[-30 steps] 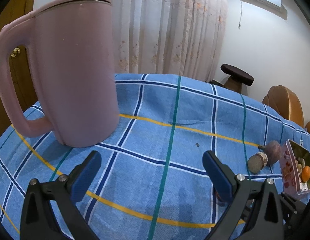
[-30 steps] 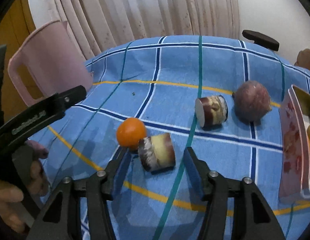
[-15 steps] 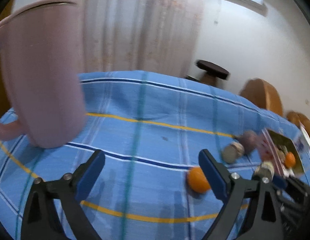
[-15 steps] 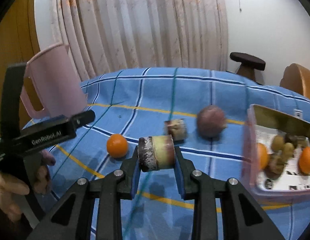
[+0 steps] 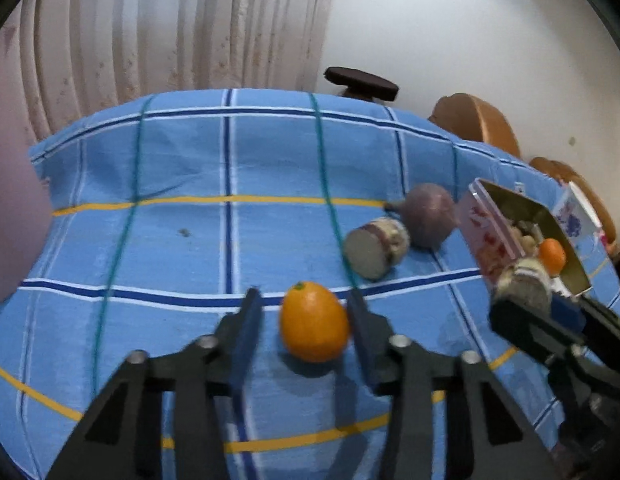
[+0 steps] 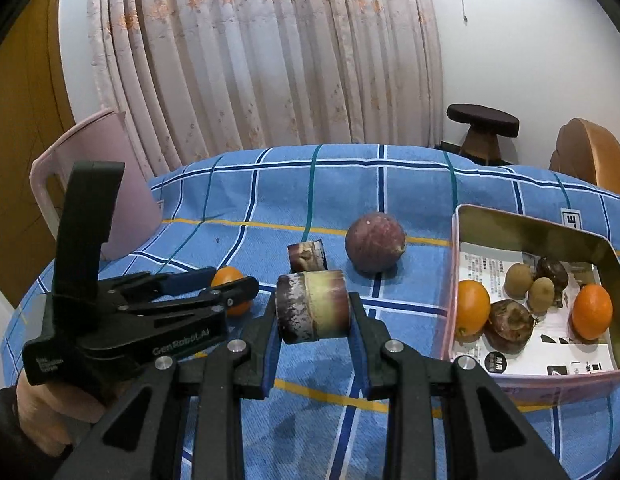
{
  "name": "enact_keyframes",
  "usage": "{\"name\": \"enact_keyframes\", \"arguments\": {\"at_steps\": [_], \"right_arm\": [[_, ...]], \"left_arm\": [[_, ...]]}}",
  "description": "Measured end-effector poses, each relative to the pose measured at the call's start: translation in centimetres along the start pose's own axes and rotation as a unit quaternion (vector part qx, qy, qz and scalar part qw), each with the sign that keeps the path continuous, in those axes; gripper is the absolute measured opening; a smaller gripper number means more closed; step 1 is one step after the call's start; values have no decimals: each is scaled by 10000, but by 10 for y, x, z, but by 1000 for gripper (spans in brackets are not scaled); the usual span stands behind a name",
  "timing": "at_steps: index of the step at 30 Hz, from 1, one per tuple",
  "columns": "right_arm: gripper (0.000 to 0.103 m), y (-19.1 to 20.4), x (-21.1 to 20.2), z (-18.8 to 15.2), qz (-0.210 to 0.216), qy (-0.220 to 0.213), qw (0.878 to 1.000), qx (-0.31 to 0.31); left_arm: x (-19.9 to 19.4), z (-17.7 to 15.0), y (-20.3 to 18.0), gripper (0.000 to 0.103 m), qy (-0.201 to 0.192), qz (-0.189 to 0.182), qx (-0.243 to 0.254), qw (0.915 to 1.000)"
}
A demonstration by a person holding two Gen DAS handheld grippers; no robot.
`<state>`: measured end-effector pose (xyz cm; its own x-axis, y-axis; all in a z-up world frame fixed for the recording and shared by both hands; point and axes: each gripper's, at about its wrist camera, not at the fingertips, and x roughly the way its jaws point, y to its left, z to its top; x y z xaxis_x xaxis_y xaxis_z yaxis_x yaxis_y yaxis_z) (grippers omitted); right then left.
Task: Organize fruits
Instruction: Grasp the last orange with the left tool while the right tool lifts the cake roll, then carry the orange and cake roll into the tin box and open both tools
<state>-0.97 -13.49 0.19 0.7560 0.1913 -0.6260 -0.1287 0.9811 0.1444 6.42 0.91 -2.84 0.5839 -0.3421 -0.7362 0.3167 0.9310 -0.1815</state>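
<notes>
My right gripper (image 6: 313, 312) holds a sugarcane piece (image 6: 311, 306), left of the tin's (image 6: 533, 224) rim. My left gripper's (image 5: 306, 316) jaws, just closing, flank the orange (image 5: 313, 322) on the counter (image 5: 190, 240); open cloth beyond.

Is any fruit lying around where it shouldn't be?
Yes. A round purple fruit and a cut cane piece still lie loose on the tablecloth, outside the pink box holding the other fruit.
</notes>
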Motion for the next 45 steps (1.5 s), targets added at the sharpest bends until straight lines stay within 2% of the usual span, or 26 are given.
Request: {"name": "enact_keyframes", "arguments": {"at_steps": [2,10,13,17,23,31,36,45], "right_arm": [[32,-2,0,0,-12,5,10000,22],[32,-10,-5,3,-20,-82,9999,142],[32,-16,-13,4,-23,-214,9996,160],[32,-25,-23,6,-78,-361,9991,190],[32,-48,-36,9,-143,-525,9979,344],[32,-73,-51,11,-375,-703,9962,343],[32,-99,-62,12,-688,-825,9936,359],[32,-140,-73,12,-923,-850,9905,564]], "left_arm": [[1,0,2,35,37,-182,-86,9998],[-6,-2,8,34,-21,-436,-238,9988],[-17,-4,9,34,-383,-391,-273,9981],[-35,-4,-4,34,-998,-94,17,9950],[-44,-6,-32,34,-1443,-75,233,9892],[-42,-6,-68,34,-1521,12,280,9880],[-37,-4,-94,34,-1534,-64,333,9876],[-27,-1,-138,34,-1508,-198,547,9868]]}}
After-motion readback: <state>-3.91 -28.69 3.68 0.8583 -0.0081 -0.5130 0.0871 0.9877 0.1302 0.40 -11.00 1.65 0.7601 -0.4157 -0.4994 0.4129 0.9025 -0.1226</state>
